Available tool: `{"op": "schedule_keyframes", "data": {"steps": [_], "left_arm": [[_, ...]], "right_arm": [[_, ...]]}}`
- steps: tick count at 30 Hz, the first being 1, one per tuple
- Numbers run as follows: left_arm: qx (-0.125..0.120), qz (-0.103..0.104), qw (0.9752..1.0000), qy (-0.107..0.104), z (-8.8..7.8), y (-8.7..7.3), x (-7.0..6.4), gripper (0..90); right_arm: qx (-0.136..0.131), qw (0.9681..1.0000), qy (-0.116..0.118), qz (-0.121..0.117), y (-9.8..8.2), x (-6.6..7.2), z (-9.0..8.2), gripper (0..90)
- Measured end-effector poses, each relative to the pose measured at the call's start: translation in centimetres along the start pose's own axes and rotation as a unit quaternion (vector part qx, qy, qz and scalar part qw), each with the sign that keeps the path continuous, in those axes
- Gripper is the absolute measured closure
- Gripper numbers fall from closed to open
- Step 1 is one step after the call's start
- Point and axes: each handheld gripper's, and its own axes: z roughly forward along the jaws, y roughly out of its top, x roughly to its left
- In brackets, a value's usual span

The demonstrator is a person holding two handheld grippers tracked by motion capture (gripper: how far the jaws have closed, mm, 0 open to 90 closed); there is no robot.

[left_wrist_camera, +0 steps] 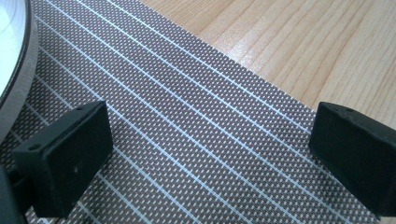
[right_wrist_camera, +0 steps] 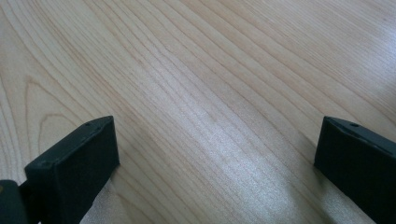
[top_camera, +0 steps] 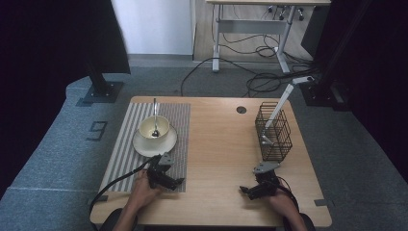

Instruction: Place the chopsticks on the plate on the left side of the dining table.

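Left tool (top_camera: 177,182) rests over the striped mat (top_camera: 126,159), jaws spread, near the saucer (top_camera: 144,147). Right tool (top_camera: 244,191) lies on bare worktop (top_camera: 216,144), jaws spread, gripping nothing.

From my left gripper view the saucer (left_wrist_camera: 14,51) is cut off at the edge, and overhead I can't tell what's in the basket (top_camera: 273,132), too small.
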Motion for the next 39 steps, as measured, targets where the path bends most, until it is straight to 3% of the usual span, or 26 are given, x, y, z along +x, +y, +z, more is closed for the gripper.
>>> {"op": "schedule_keyframes", "data": {"steps": [26, 31, 34, 35, 39], "left_arm": [[-0.001, 0.001, 1.0, 0.001, -0.1, 0.0, 0.0, 0.0], [-0.002, 0.002, 1.0, 0.0, -0.4, 0.1, -0.2, 6.9], [-0.003, -0.007, 0.9999, -0.008, -0.7, 0.2, -0.1, 9.2], [-0.012, -0.016, 0.9996, -0.018, -0.9, 0.4, -0.1, 9.2], [-0.026, -0.026, 0.999, -0.027, -1.4, 0.7, 0.1, 7.3]], "right_arm": [[0.0, 1.0, -0.003, 0.004, 0.0, 0.1, 0.0, 0.0], [-0.001, 1.0, -0.003, 0.003, 0.0, 0.1, 0.0, 0.0], [0.0, 1.0, -0.003, 0.004, 0.0, 0.1, 0.0, 0.0], [0.0, 1.0, -0.003, 0.004, 0.0, 0.1, 0.0, 0.0], [0.0, 1.0, -0.003, 0.004, 0.0, 0.1, 0.0, 0.0]]}}
